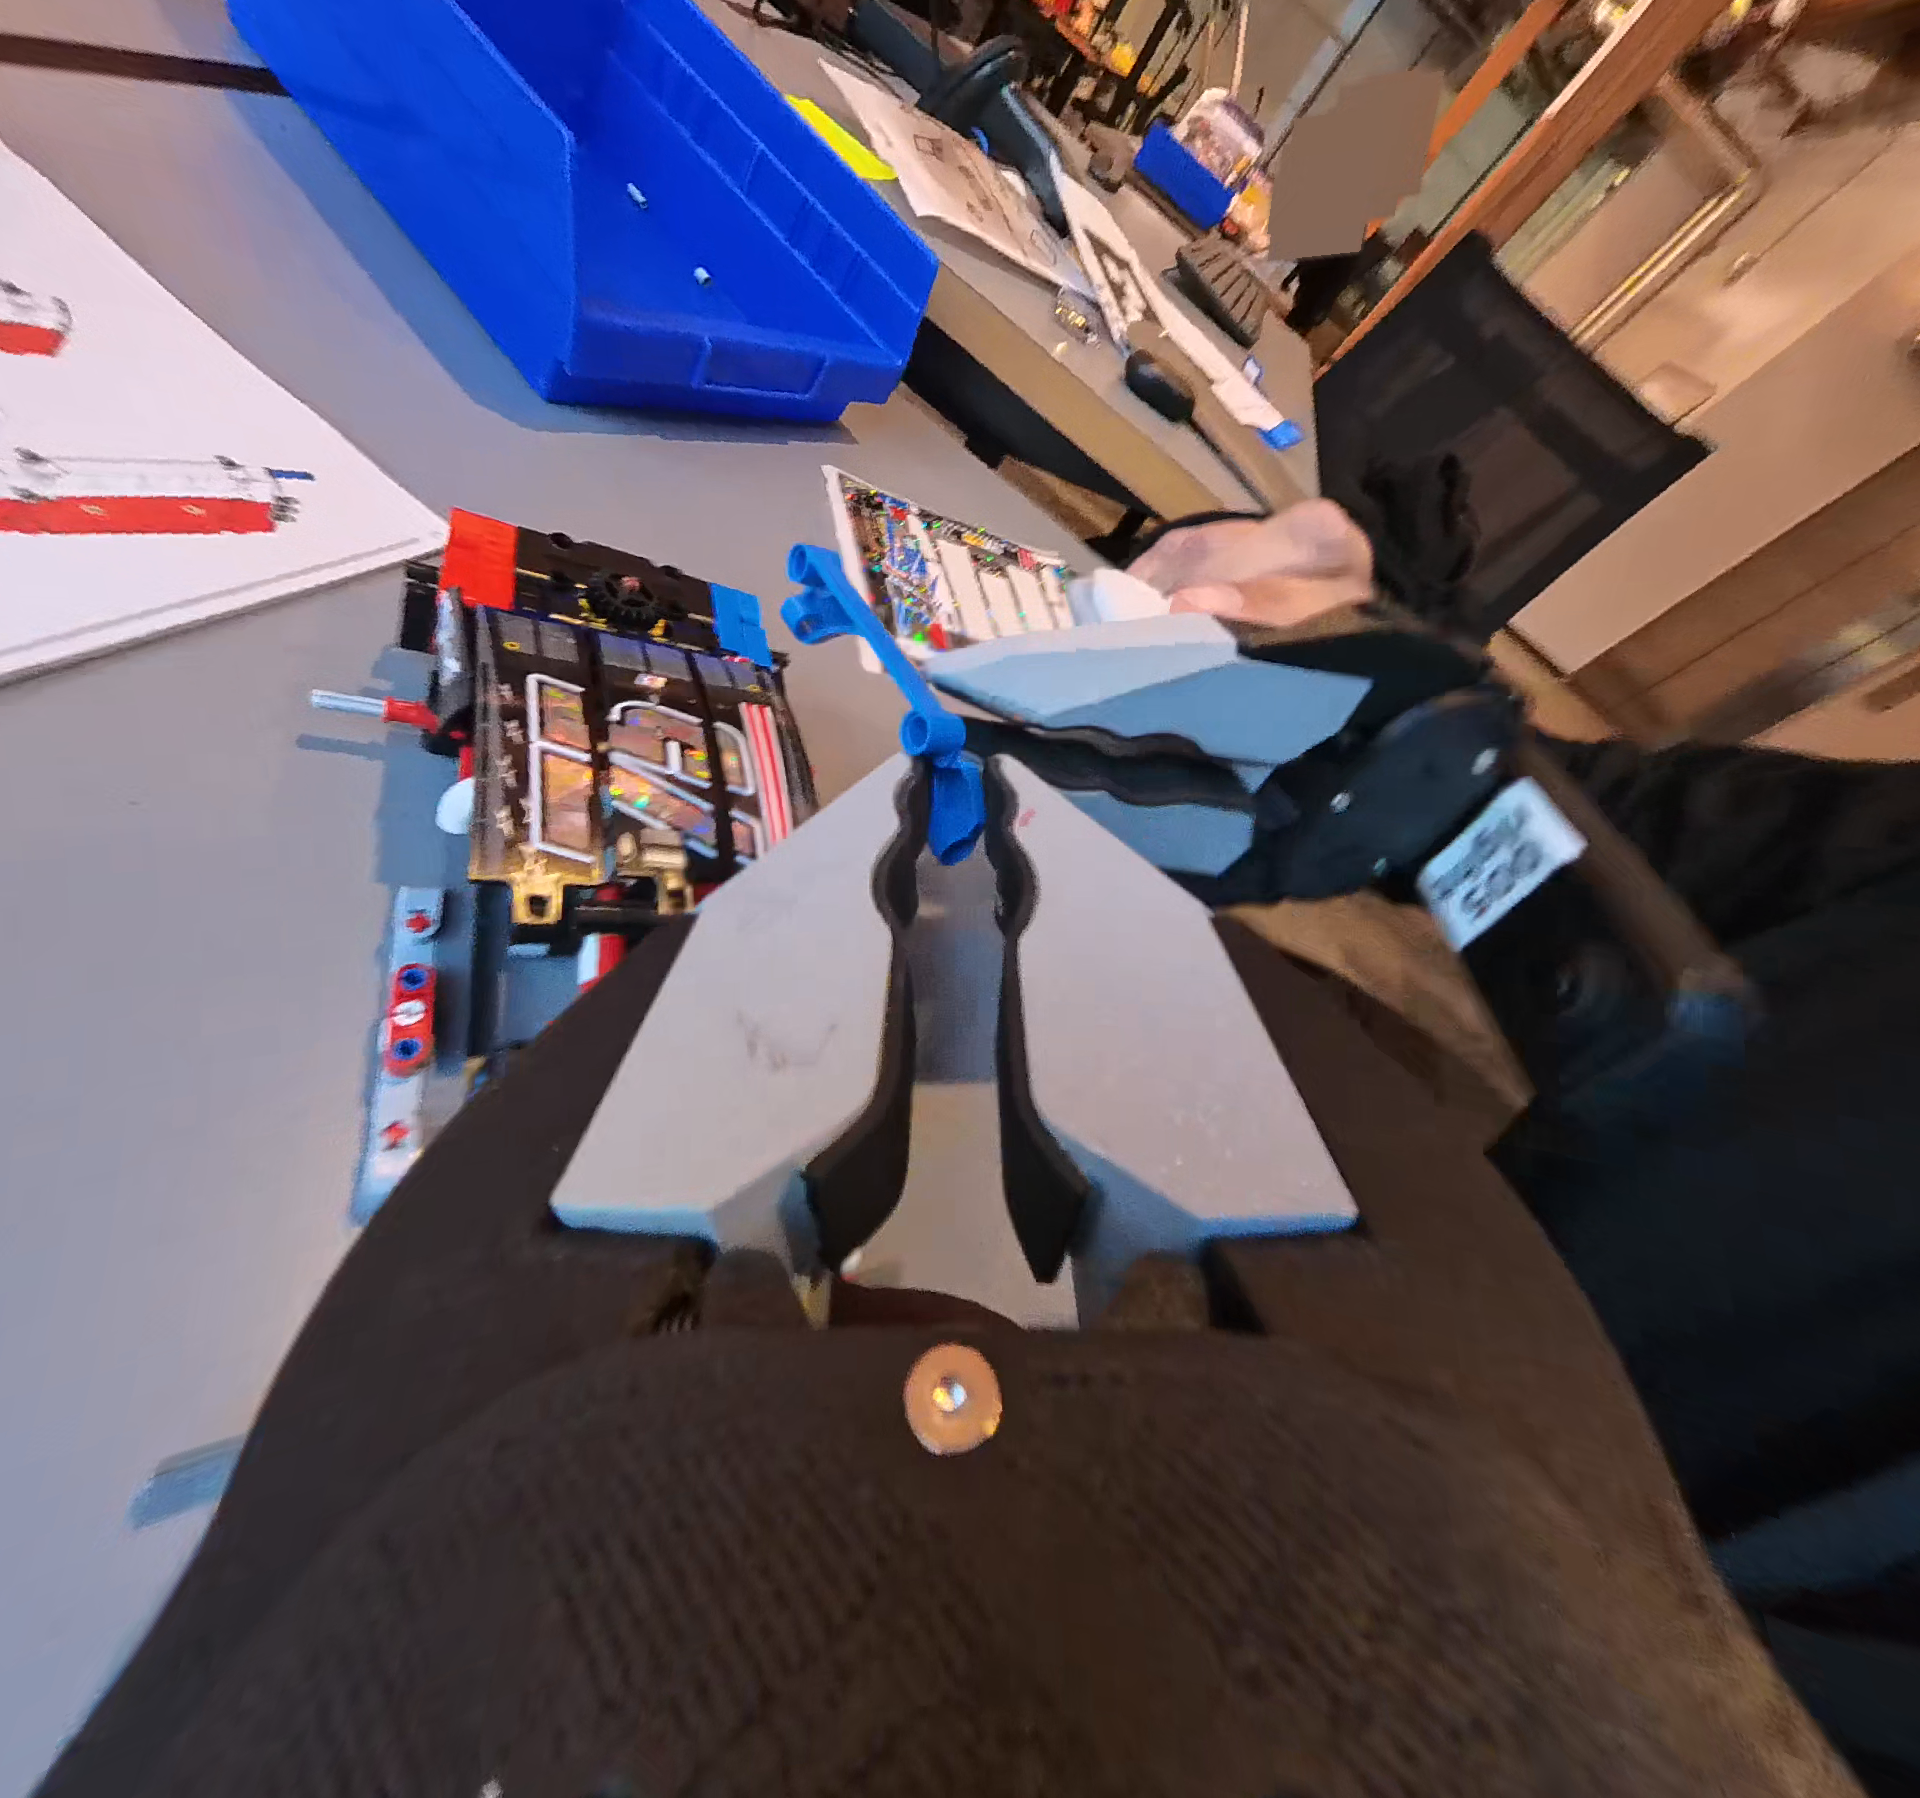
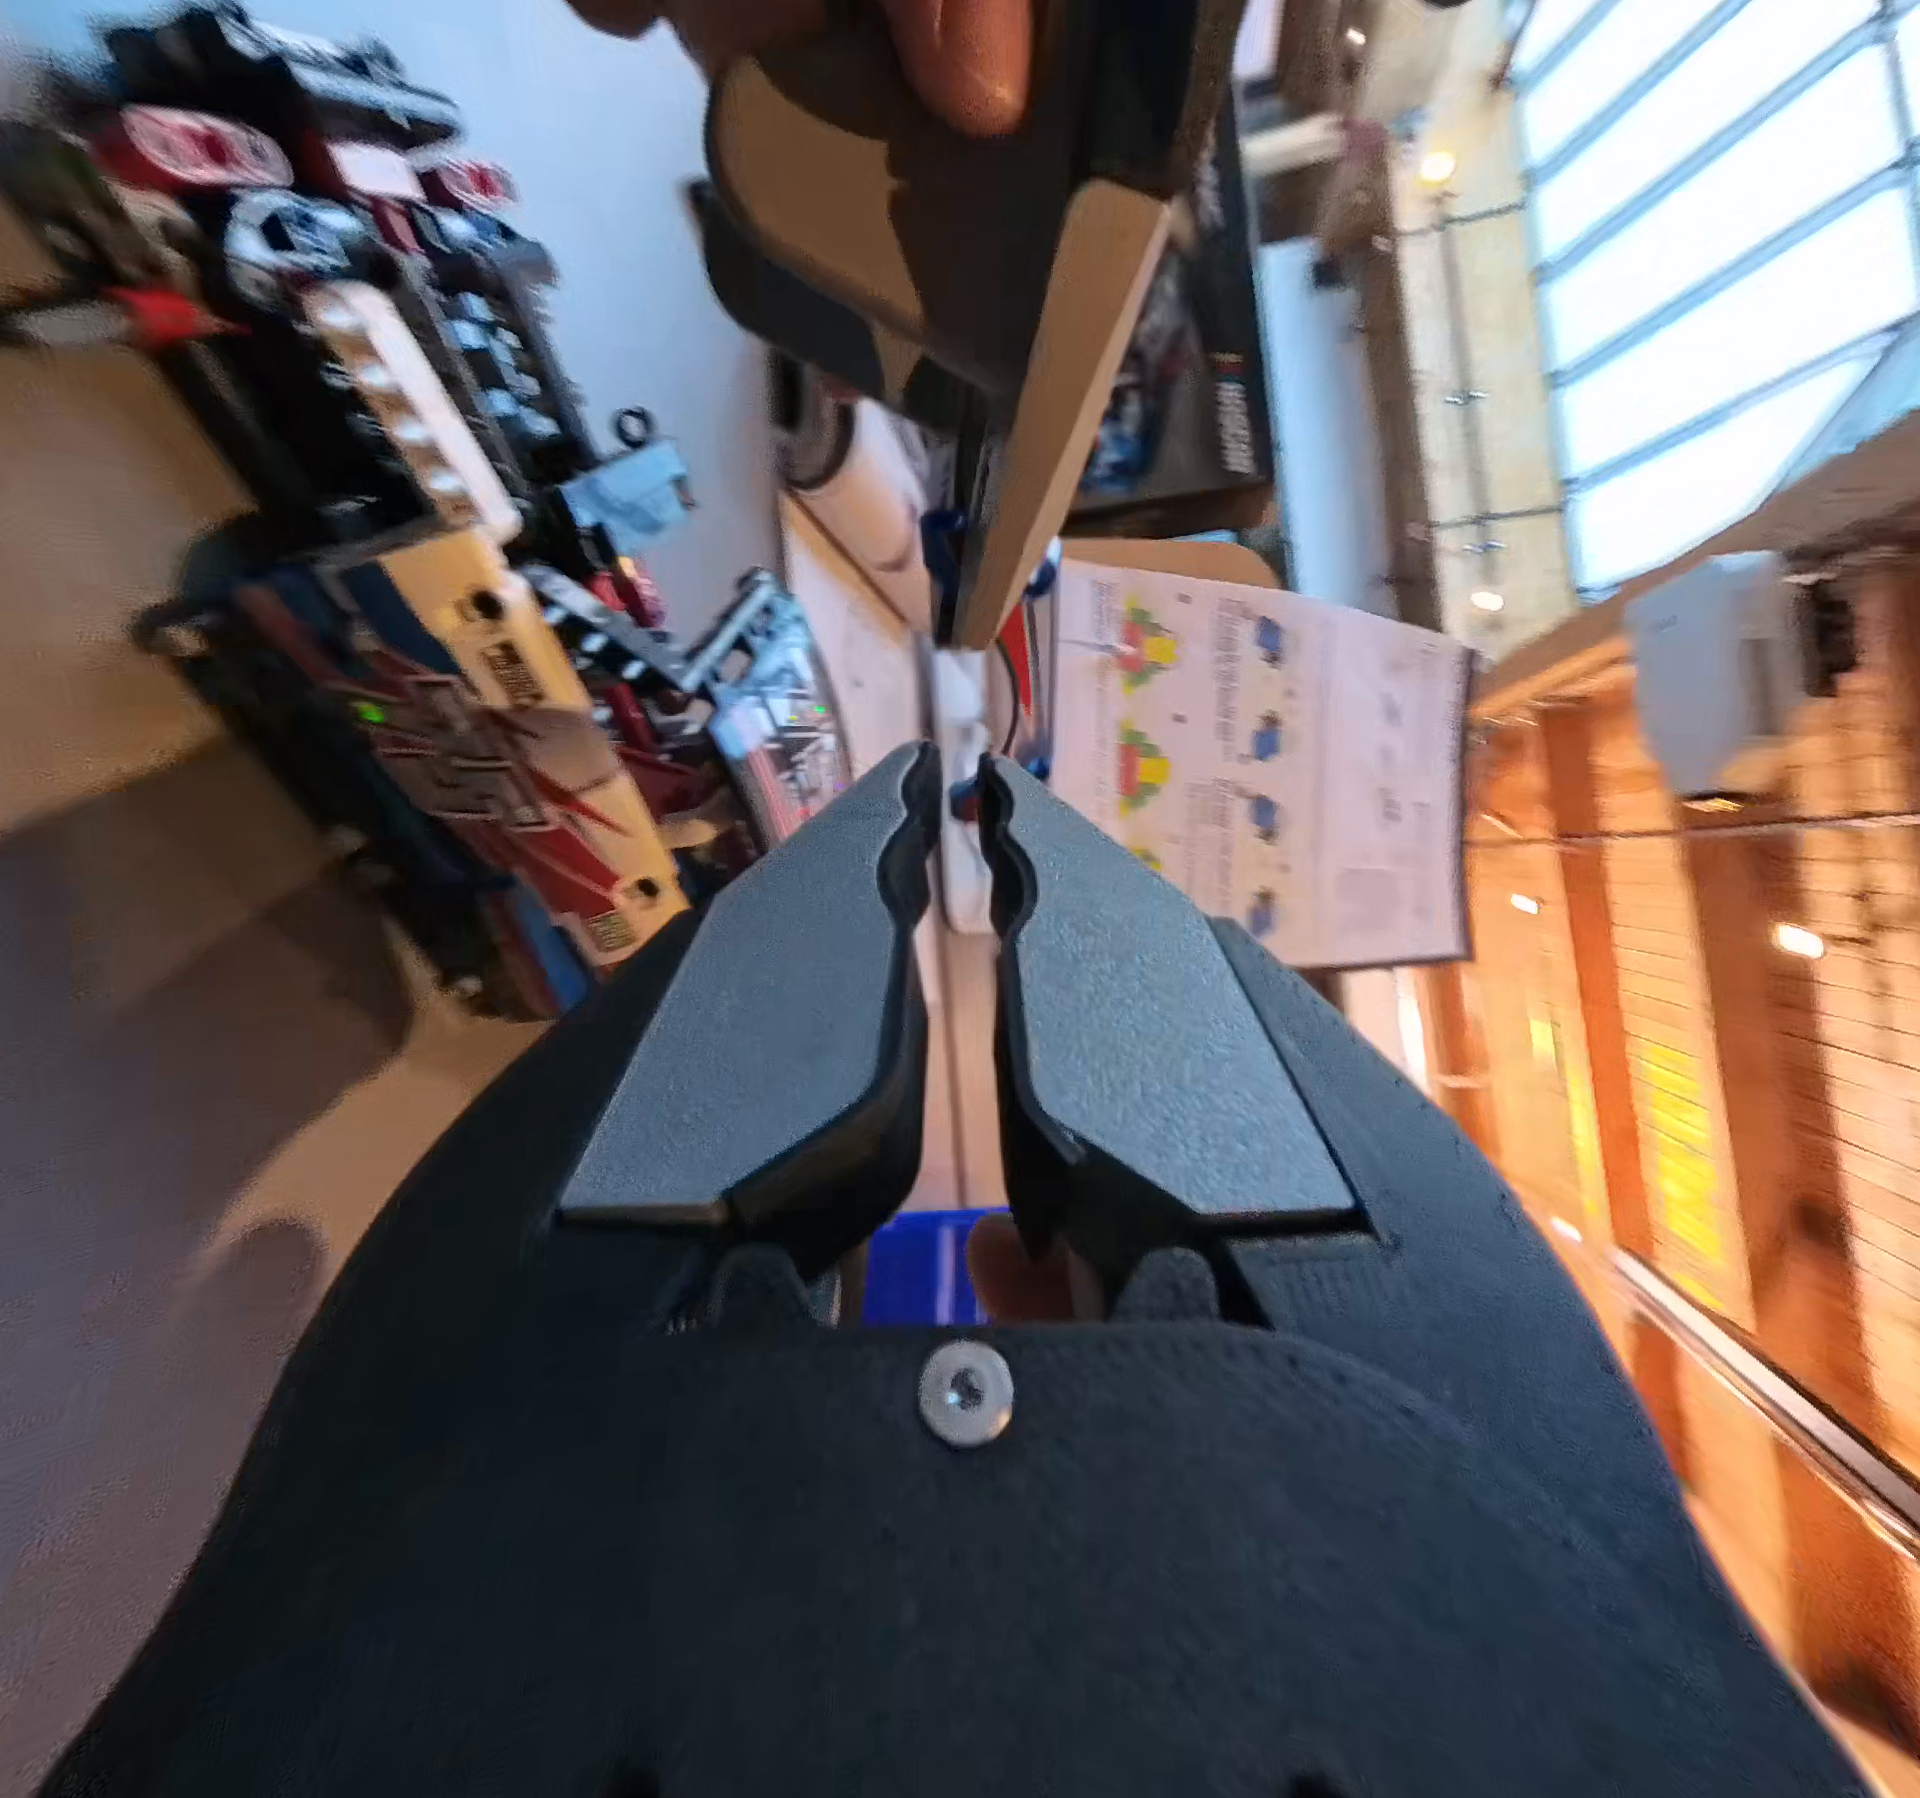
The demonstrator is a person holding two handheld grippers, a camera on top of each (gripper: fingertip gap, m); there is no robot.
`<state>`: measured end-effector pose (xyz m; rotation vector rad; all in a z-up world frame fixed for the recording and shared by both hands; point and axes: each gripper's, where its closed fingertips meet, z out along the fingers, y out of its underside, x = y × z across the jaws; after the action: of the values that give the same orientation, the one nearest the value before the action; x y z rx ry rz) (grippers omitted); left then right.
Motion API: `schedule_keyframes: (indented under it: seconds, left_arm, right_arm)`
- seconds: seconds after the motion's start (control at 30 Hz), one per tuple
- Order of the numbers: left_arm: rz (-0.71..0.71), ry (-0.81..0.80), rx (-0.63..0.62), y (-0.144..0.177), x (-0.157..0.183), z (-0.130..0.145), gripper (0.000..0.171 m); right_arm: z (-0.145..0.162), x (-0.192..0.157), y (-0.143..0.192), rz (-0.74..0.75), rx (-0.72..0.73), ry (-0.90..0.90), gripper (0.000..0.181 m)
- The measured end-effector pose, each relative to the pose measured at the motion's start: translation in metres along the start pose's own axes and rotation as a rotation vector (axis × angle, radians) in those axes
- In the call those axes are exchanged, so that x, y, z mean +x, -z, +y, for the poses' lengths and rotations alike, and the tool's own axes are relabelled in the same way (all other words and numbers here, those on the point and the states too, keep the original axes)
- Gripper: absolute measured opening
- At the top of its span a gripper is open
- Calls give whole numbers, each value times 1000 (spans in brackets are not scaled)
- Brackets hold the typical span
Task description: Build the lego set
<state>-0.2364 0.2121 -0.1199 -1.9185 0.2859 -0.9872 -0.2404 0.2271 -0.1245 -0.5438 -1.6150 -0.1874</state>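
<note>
My left gripper [image 1: 951, 798] is shut on a short blue lego piece [image 1: 954, 808]. That piece joins a long blue beam [image 1: 852, 636] that sticks up and to the left. My right gripper [image 1: 928, 699] comes in from the right, its tips closed at the beam by the joint. In the right wrist view, my right gripper [image 2: 961, 784] has its jaws nearly together with a small dark bit between the tips. The left gripper [image 2: 966, 621] points down at it from above. The black lego model [image 1: 623, 761] with shiny stickers lies on the table to the left.
A blue bin [image 1: 582, 190] stands at the back. A white instruction sheet [image 1: 156, 460] lies at the left. A sticker sheet [image 1: 956, 574] lies behind the grippers. A grey beam with red pins [image 1: 407, 1010] lies beside the model. An instruction booklet [image 2: 1247, 761] is in the right wrist view.
</note>
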Motion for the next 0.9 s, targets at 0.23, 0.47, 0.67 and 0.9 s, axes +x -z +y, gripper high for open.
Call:
schedule_keyframes:
  seconds: [0.23, 0.47, 0.67, 0.9]
  left_arm:
    - [-3, -278, -186, 20, 2, 29, 7]
    - [87, -367, -297, 15, 18, 51, 7]
    - [105, -334, -301, 17, 10, 58, 6]
    - [179, -188, -216, 24, 6, 46, 6]
  right_arm:
    - [7, -5, 14, -323, 110, -445, 28]
    - [-28, -20, 22, -528, 218, -414, 25]
    - [-29, -35, 11, -547, 153, -244, 16]
    - [-30, -29, -3, -500, 134, -205, 15]
